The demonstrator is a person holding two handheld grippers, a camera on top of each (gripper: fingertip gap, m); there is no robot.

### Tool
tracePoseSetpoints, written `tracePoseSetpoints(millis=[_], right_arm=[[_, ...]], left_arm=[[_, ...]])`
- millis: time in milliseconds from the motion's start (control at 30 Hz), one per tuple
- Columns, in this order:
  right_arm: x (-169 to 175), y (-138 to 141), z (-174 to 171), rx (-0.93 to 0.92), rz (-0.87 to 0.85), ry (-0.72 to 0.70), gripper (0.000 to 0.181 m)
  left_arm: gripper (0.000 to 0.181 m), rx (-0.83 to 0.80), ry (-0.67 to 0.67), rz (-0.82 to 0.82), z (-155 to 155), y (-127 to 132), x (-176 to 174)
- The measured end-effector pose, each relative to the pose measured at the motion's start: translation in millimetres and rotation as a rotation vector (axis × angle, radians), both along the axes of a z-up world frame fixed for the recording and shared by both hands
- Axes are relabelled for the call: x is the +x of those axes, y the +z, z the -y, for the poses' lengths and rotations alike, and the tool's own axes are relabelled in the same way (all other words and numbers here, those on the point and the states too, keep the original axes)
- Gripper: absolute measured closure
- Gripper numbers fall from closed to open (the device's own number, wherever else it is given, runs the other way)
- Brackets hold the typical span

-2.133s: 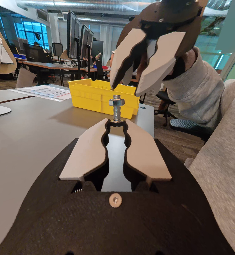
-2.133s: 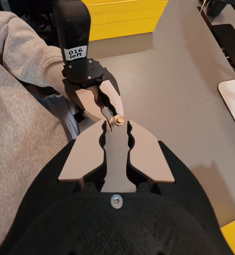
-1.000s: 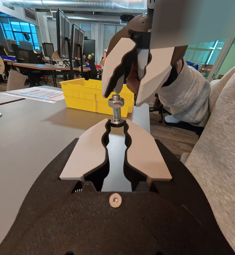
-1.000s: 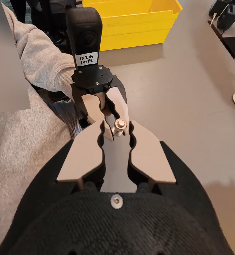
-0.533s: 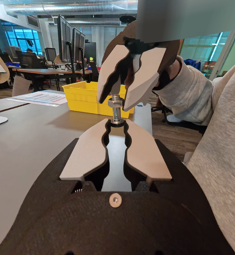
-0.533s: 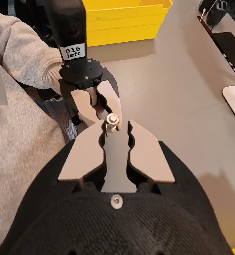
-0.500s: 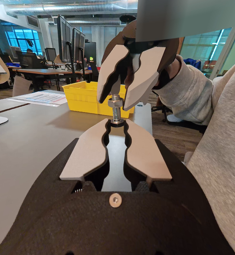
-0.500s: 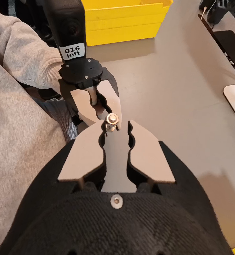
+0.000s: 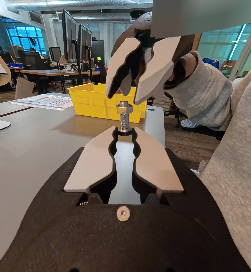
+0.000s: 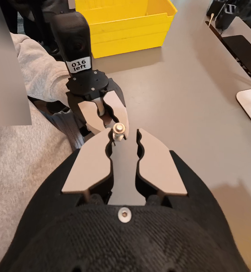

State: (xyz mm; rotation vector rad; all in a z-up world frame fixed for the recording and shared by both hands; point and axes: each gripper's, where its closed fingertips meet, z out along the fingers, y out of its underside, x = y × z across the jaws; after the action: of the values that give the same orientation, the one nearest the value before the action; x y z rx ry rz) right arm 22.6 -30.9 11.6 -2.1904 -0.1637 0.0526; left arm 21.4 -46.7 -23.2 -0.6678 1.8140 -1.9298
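Above the grey table (image 9: 33, 144), our left gripper (image 9: 124, 129) clamps the bolt (image 9: 124, 122) upright by its head. Our right gripper (image 9: 121, 95) has lifted off the nut (image 9: 124, 109), fingers parted and empty, yellow bin (image 9: 92, 103) beyond.

A white label (image 10: 78, 65) with short black print sits on the left gripper's camera post; printed sheets (image 9: 44, 101) are illegible.
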Motion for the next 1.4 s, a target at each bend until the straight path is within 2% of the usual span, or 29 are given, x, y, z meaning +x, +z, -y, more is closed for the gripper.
tracePoseSetpoints(millis=[233,500,933,1067,1167,1400], right_arm=[[0,-18,-2,-0.068,0.077,0.005,0.145],[20,-17,6,-0.077,0.086,-0.061,0.150],[-3,-12,2,-0.057,0.080,0.022,0.144],[14,-21,9,-0.113,0.156,-0.021,0.142],[21,-17,12,-0.097,0.132,-0.050,0.142],[2,-8,5,-0.044,0.081,0.009,0.142]], left_arm=[[0.163,0.035,0.005,0.017,2,-2,-1],[0.163,0.030,0.015,0.019,-1,-1,-1],[0.163,0.042,0.006,0.008,2,-5,-2],[0.163,0.032,0.000,0.010,2,-3,-4],[0.163,0.030,0.002,0.008,1,-3,-4],[0.163,0.033,0.002,-0.002,1,-5,-3]])
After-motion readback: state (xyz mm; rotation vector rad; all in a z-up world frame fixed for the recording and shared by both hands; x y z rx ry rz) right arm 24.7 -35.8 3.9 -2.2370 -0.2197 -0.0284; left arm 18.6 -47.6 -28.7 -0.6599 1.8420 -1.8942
